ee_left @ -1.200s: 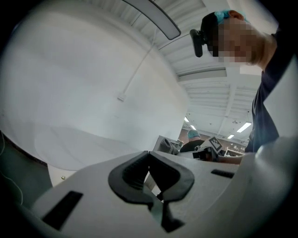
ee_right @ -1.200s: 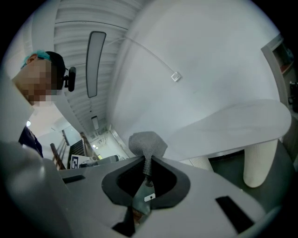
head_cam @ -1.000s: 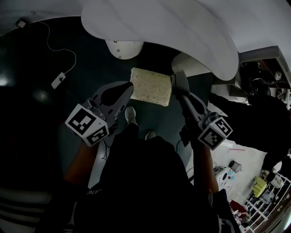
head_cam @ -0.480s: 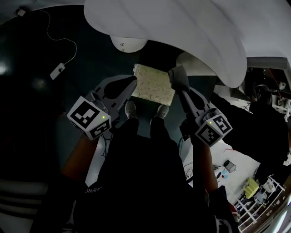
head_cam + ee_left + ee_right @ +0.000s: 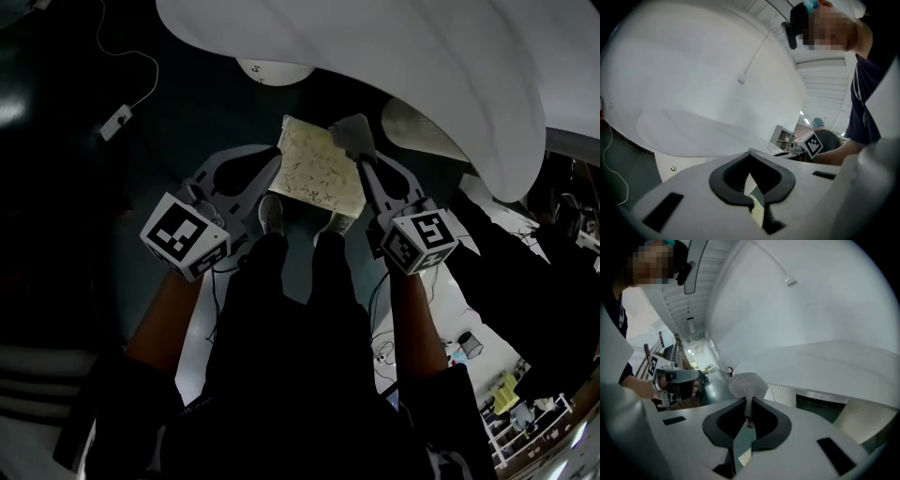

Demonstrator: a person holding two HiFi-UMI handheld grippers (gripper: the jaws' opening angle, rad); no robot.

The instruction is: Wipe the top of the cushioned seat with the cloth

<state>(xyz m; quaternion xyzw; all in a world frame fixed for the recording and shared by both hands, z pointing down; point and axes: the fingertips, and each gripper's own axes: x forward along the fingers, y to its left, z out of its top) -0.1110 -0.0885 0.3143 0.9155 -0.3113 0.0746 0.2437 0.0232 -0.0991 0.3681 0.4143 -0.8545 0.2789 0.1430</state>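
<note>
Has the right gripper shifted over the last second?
Yes. Measured against the round white base under the seat, the right gripper has edged left, toward it and the left gripper; its tongs stay shut on the cloth.

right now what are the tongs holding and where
The cloth, stretched between them: left tongs pinch its left edge, right tongs its right corner.

Two grippers are counted, the left gripper (image 5: 277,161) and the right gripper (image 5: 356,157); one cloth (image 5: 319,178), one cushioned seat (image 5: 394,56) and two shoes (image 5: 270,214) are seen.
</note>
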